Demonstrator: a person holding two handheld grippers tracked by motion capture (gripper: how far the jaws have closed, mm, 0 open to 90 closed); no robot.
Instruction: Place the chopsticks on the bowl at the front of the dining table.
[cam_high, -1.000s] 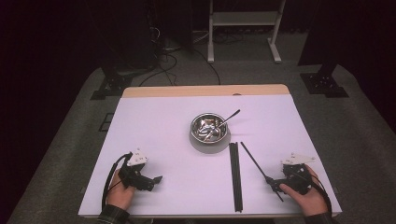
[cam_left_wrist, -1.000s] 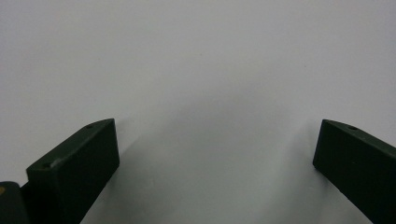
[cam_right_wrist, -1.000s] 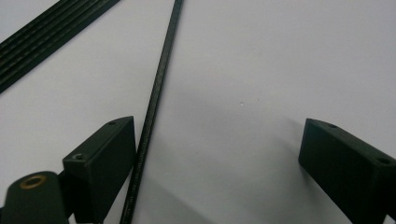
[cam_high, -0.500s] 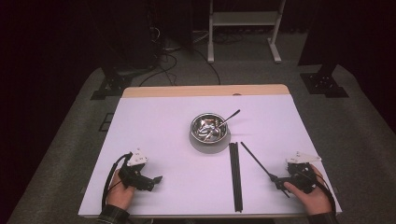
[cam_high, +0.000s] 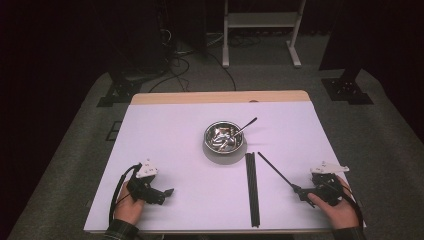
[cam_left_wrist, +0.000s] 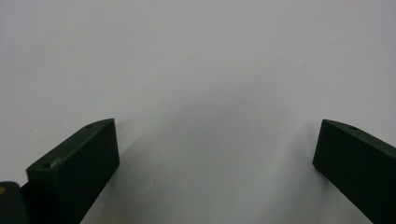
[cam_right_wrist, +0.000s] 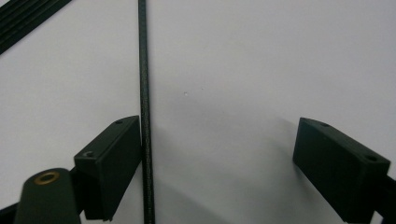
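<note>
One rod (cam_right_wrist: 145, 116) released, right tool (cam_right_wrist: 217, 158) opened

**What the views leave unclear**

In the right gripper view the thin black rod (cam_right_wrist: 144, 93) runs off both the top and bottom edges, so neither end shows. The bundle of black rods (cam_right_wrist: 28, 18) is cut by the upper left corner. In the high view the contents of the metal bowl (cam_high: 224, 140) are too small to name, perhaps small metal pieces. The right hand (cam_high: 337, 212) is cropped at the bottom edge.
</note>
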